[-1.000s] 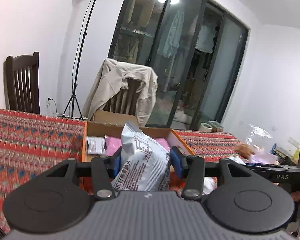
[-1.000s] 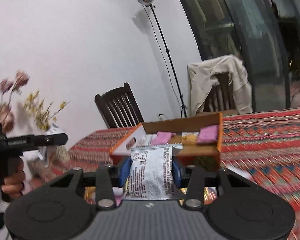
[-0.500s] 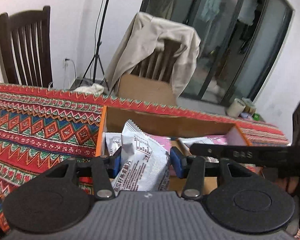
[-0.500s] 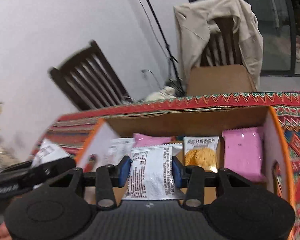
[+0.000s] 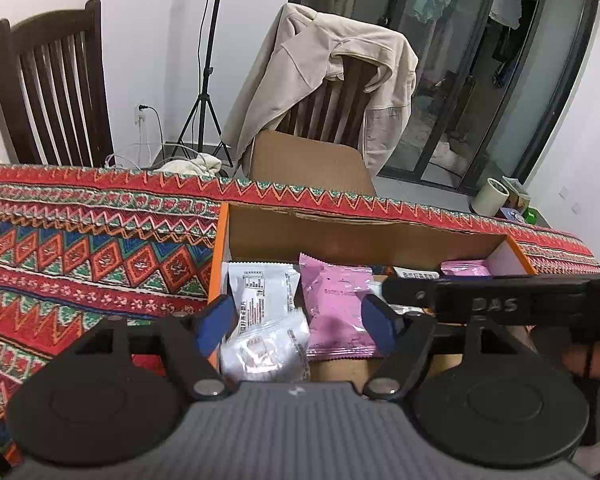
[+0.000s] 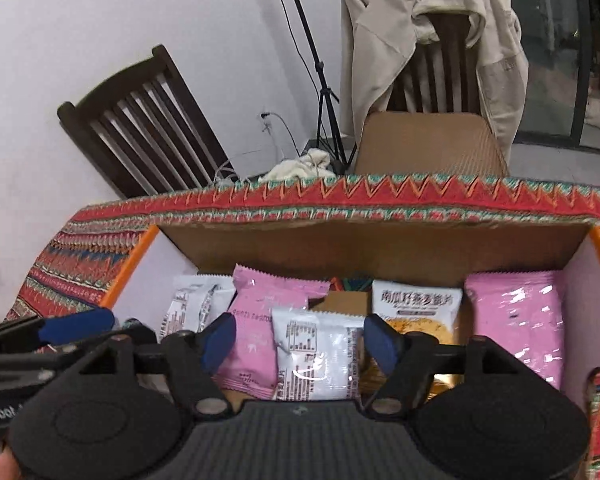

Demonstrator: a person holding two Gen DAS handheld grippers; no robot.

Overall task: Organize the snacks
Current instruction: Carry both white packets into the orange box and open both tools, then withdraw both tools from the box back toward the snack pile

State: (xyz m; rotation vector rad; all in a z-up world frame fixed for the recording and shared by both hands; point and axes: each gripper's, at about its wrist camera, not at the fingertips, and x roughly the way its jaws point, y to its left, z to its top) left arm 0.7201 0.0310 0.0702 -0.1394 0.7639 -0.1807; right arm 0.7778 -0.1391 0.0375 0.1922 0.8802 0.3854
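I am working in what is looking like a lived-in home dining room: a table is wearing a red zigzag-patterned woven cloth (image 5: pixel 80 248), and two dark wooden slat-back chairs (image 5: pixel 48 84) are standing behind it against a plain white wall. A beige jacket (image 5: pixel 320 76) is hanging over the second chair's back, a black light stand (image 5: pixel 206 80) is rising beside a wall socket with a cable plugged in, and dark-framed glass sliding doors (image 5: pixel 500 80) are showing clothes hanging behind them. An open cardboard box (image 6: pixel 372 240) of packaged snacks is sitting on the table.
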